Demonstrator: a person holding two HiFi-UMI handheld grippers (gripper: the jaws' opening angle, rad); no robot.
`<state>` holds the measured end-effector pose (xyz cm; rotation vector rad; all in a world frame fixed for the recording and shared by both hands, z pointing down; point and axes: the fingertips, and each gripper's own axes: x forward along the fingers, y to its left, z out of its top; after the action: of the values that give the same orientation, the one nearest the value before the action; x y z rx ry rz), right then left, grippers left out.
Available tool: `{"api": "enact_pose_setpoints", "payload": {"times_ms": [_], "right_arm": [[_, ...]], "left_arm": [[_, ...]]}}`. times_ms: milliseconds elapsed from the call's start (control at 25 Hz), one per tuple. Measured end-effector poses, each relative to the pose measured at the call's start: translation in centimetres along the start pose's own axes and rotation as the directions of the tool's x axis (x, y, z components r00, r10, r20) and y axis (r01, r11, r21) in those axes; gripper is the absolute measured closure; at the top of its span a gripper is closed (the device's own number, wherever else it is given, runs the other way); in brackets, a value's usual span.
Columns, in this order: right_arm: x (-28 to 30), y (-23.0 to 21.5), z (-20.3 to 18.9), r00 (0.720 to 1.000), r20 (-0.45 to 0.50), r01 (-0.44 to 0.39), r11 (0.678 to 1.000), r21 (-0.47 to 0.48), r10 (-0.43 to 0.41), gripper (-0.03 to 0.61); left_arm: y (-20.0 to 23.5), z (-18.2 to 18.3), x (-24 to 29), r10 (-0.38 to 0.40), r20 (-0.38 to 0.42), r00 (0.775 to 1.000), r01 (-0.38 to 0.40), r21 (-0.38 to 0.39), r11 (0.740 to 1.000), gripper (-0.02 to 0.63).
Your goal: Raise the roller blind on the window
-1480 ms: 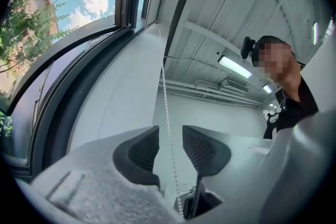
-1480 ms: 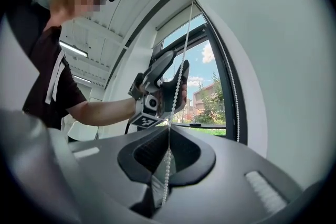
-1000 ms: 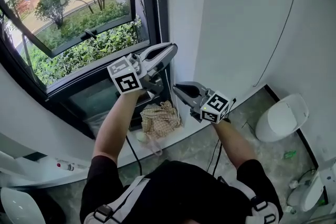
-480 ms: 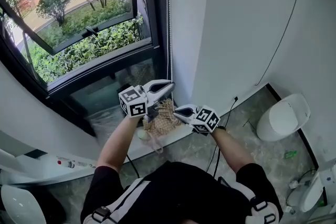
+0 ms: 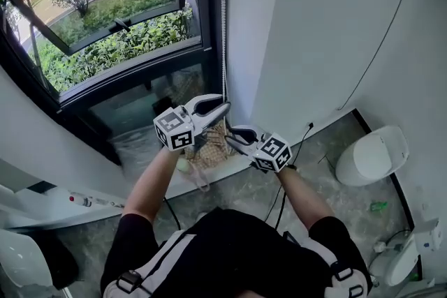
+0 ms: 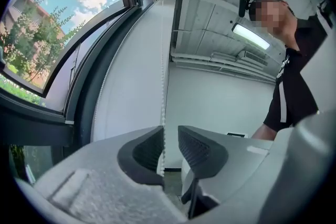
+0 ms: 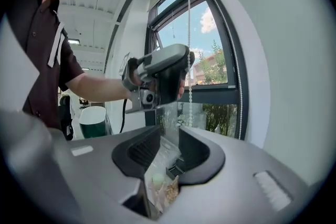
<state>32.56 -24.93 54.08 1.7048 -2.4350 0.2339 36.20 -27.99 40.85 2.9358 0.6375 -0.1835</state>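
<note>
Roller blind chain [image 5: 224,24], top cropped, hangs inside left tool [image 6: 170,134]; it and right tool [image 7: 170,136] just opened.

Left hand-held gripper [image 5: 223,103], right hand-held gripper [image 5: 230,134], jaws opening

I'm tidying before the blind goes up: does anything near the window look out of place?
Yes. A crumpled tan cloth lies heaped on the ledge under the window, a pale round thing beside it. A small green scrap lies on the floor near the white fixture.
</note>
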Motion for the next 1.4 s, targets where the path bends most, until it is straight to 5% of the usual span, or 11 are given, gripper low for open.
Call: {"api": "enact_pose_setpoints", "payload": {"times_ms": [120, 400, 680, 1040, 1240, 1400], "right_arm": [[-1.1, -0.5, 1.6, 0.998, 0.053, 0.019, 1.000, -0.024, -0.018, 0.449], [-3.9, 0.9, 5.4, 0.980, 0.197, -0.020, 0.998, -0.052, 0.030, 0.437], [-5.4, 2.4, 5.3, 0.959, 0.272, -0.057, 0.996, -0.075, 0.075, 0.441], [-4.9, 7.0, 4.9, 0.947, 0.307, -0.101, 0.995, -0.013, 0.100, 0.486], [-6.5, 10.0, 4.7, 0.943, 0.333, -0.019, 1.000, 0.008, 0.015, 0.556], [-7.0, 13.2, 4.3, 0.938, 0.344, 0.024, 0.999, 0.039, -0.036, 0.581]], "left_arm": [[0.0, -0.1, -0.2, 0.055, 0.003, 0.998, -0.055, 0.023, 0.998, 0.469], [-0.7, 0.0, -2.8, 0.258, 0.007, 0.966, -0.257, 0.102, 0.961, 0.457], [-2.2, -4.0, -9.6, 0.553, -0.036, 0.832, -0.548, 0.090, 0.831, 0.448], [-7.8, -4.1, -15.6, 0.600, 0.031, 0.799, -0.601, 0.030, 0.799, 0.451], [-11.0, -3.8, -21.3, 0.710, 0.059, 0.701, -0.712, 0.108, 0.694, 0.614], [-14.2, -3.4, -25.7, 0.729, 0.082, 0.680, -0.732, 0.132, 0.669, 0.614]]}}
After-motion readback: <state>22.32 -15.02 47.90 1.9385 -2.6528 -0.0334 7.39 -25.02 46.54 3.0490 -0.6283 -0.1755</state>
